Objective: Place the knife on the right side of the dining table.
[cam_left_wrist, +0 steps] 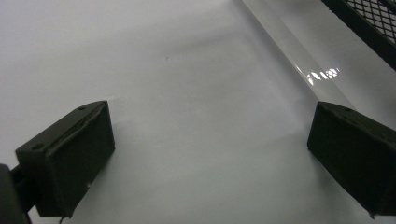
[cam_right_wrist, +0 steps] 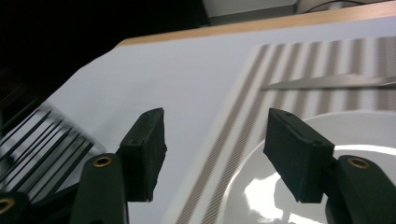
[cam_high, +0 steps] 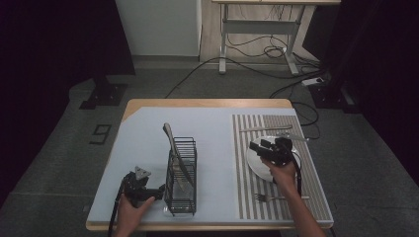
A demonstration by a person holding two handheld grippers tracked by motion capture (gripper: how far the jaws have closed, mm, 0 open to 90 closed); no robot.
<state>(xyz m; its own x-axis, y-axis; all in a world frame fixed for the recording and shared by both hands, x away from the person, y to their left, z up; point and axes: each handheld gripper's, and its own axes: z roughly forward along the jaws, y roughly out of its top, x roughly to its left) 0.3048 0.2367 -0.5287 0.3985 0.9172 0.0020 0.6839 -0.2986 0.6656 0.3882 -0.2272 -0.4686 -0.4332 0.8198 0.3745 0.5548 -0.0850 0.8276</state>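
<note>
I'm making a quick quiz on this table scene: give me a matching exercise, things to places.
Things:
1. fork
2. plate
3. black rack
4. left claw

Places:
A. under the right claw
B. near edge of the striped mat
C. middle of the table, holding a knife
D. just left of the rack

Pairs: 1-B, 2-A, 3-C, 4-D

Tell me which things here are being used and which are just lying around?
Being used: right gripper, open above the white plate; black wire rack holding a knife; left gripper, open beside the rack.

Lying around: fork, knife on the striped mat.
</note>
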